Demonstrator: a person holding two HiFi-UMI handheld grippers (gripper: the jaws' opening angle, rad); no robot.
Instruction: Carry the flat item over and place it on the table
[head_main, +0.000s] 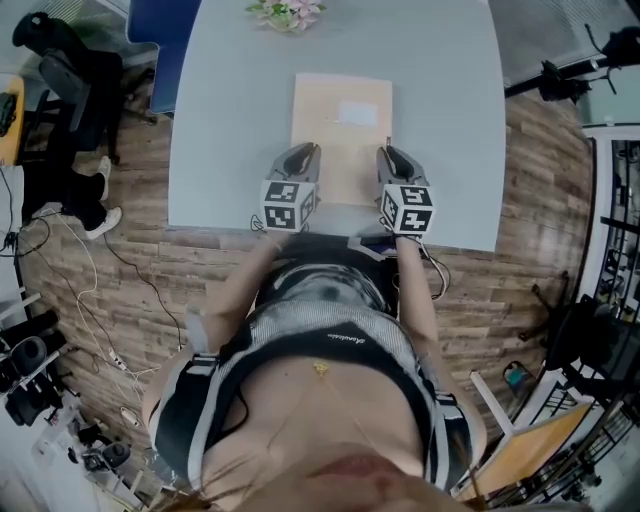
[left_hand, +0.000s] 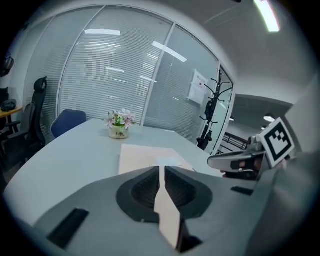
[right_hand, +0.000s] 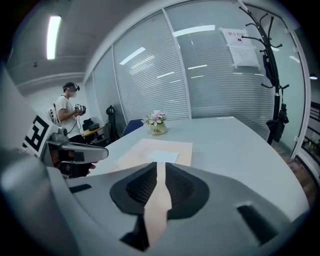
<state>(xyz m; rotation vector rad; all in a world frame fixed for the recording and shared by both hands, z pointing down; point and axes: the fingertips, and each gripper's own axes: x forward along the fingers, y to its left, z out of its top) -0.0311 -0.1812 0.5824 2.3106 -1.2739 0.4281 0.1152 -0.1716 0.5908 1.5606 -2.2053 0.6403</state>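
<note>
A flat beige envelope (head_main: 340, 125) with a white label lies lengthwise on the grey table (head_main: 220, 130), its near end lifted at the table's front edge. My left gripper (head_main: 304, 152) is shut on the near left corner, and my right gripper (head_main: 388, 153) is shut on the near right corner. In the left gripper view the envelope (left_hand: 145, 154) runs back between the jaws of the left gripper (left_hand: 162, 171). The right gripper view shows the same: the envelope (right_hand: 165, 149) is pinched in the right gripper (right_hand: 161, 167). Each gripper shows in the other's view.
A small pot of flowers (head_main: 287, 12) stands at the table's far end. A blue chair (head_main: 160, 40) is at the far left corner, black office chairs (head_main: 60, 60) and cables on the floor to the left. A coat rack (right_hand: 272, 65) and a person (right_hand: 67, 110) stand further off.
</note>
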